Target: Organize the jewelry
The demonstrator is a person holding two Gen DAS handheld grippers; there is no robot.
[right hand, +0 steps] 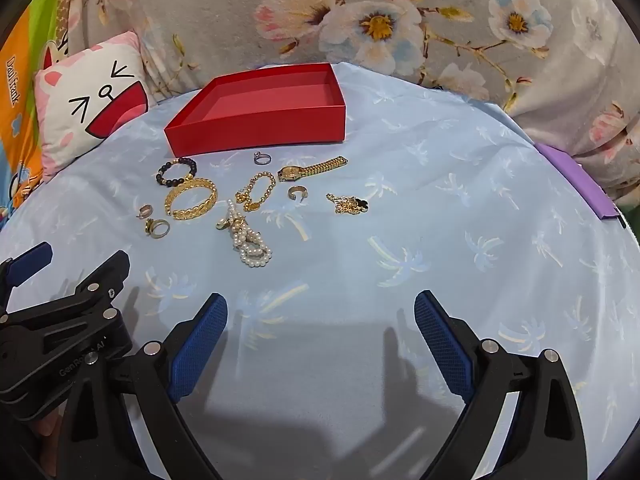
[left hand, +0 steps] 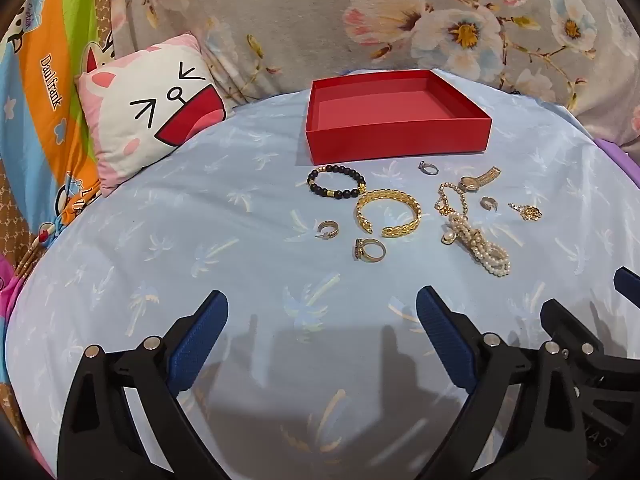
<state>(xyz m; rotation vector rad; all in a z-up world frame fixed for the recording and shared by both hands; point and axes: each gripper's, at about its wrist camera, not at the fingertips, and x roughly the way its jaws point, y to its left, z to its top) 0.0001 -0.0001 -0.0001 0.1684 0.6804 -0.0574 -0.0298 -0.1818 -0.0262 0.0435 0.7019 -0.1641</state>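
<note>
Red box (left hand: 398,136) sits open and empty, farthest ahead of the tongs. Jewelry is scattered just in front of it, loose: black bead bracelet (left hand: 336,181) touching gold cuff (left hand: 388,213), gold watch (left hand: 478,179), chain bracelet (left hand: 452,198), and pearl strand (left hand: 480,248) bunched nearest the tongs. Small rings (left hand: 369,249) and earrings (left hand: 328,230) are dotted around. All of it lies ahead of both open tongs, untouched.

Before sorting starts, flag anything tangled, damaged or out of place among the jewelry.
Nothing looks damaged. The pearl strand lies bunched in a knotty heap, and the gold chain is crumpled in a small pile. Every piece sits loose on the sheet; the red box is empty.
</note>
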